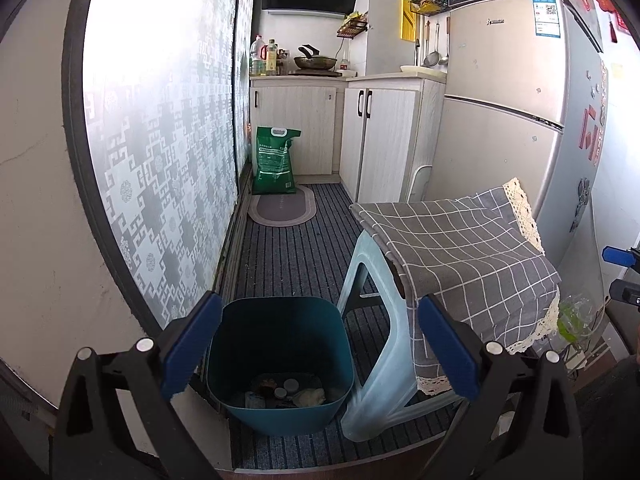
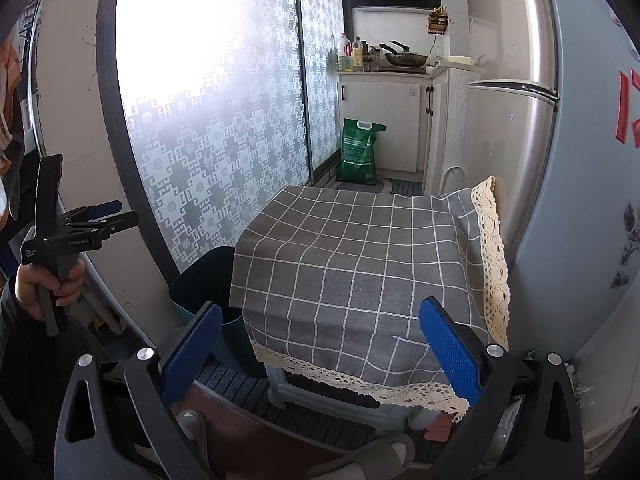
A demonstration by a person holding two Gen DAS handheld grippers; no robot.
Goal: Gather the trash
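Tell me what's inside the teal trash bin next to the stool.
The teal bin holds trash at its bottom: crumpled scraps and some round lids or caps. What lies under that layer is hidden.

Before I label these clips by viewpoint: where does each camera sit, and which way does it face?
Left wrist: rides the left gripper, jaws open, aimed down the kitchen aisle over the teal trash bin; only its own blue fingers show.
Right wrist: rides the right gripper, jaws open, facing the checked cloth on the stool; the person's left hand holds the other gripper at left.
Shared: bin, cloth-covered stool, green sack, fridge, patterned sliding door.
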